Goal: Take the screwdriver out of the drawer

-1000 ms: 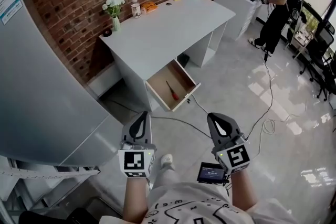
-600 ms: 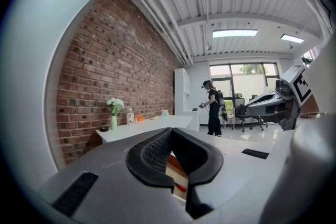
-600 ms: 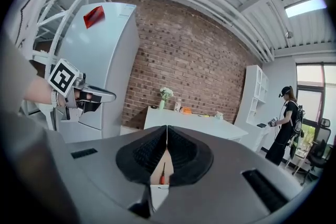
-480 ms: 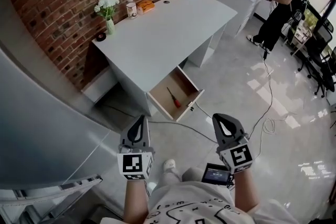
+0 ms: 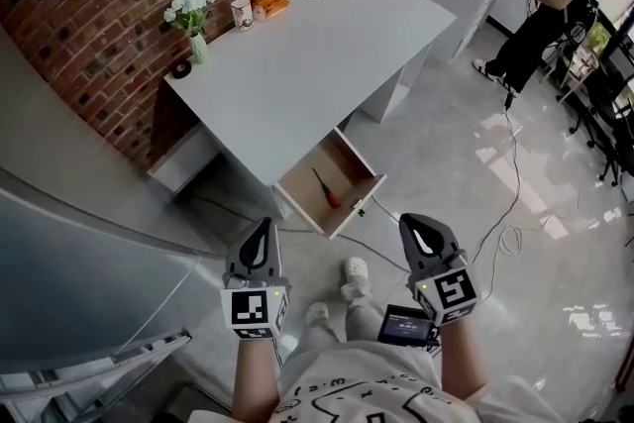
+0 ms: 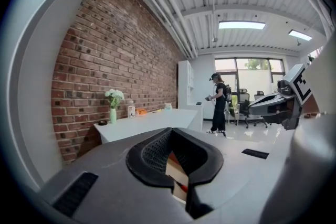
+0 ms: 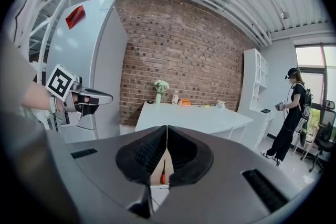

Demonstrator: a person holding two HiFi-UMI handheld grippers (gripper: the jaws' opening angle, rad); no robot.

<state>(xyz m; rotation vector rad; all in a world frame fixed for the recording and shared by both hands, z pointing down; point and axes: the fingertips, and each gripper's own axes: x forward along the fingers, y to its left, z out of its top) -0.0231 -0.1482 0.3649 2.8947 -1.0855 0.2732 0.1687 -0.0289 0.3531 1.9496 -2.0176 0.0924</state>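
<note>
Walking closer, the person carries the left tool (image 5: 264, 235) and the right tool (image 5: 420, 231) forward side by side. Both have their jaws pressed together and hold nothing. Beyond them the open drawer (image 5: 349, 168) sits nearer than a second ago, and the screwdriver (image 5: 326, 188) still lies inside it, red handle toward the front. Above it stands the desk (image 5: 307, 45). The approach looks under way; a tool must open before any grasp.

No readable text, no labels — none legible
</note>
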